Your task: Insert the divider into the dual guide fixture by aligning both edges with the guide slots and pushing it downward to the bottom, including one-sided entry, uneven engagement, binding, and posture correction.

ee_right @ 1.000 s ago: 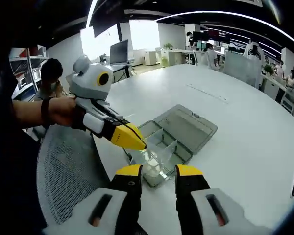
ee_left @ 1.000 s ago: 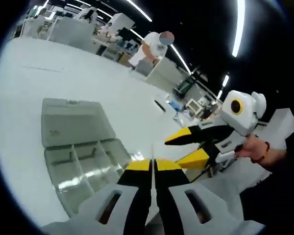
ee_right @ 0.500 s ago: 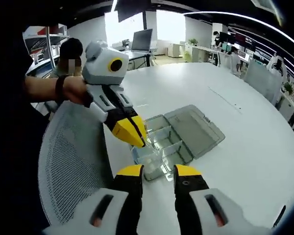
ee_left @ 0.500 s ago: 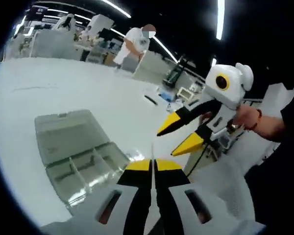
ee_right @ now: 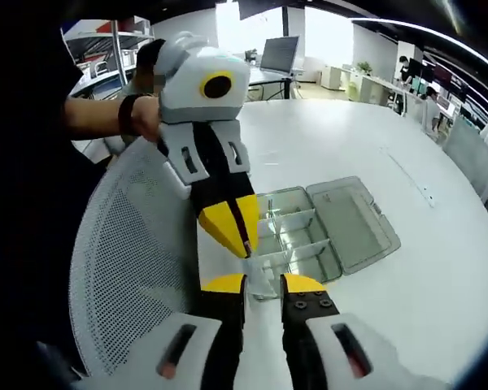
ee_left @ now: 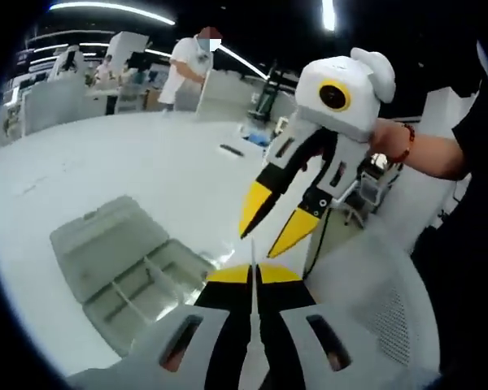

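The clear box [ee_right: 309,236] is lying open on the white table [ee_right: 439,309], close to the table's near edge, its lid [ee_right: 354,223] folded flat to the far right. A mesh chair back [ee_right: 130,260] is crowding the near left side; wide bare table is lying open beyond and right of the box.

In the left gripper view the left gripper [ee_left: 253,272] is pinching the divider [ee_left: 252,309], seen edge-on as a thin pale line between its closed jaws, its long axis running along the jaws toward the table. The box [ee_left: 130,276] is sitting left of and below it, apart from the divider.

The right gripper [ee_left: 270,221] is coming in from the right with its yellow jaws parted, tips pointing down just above the divider's tip. In the right gripper view its jaws [ee_right: 260,286] are standing slightly apart, holding nothing I can see
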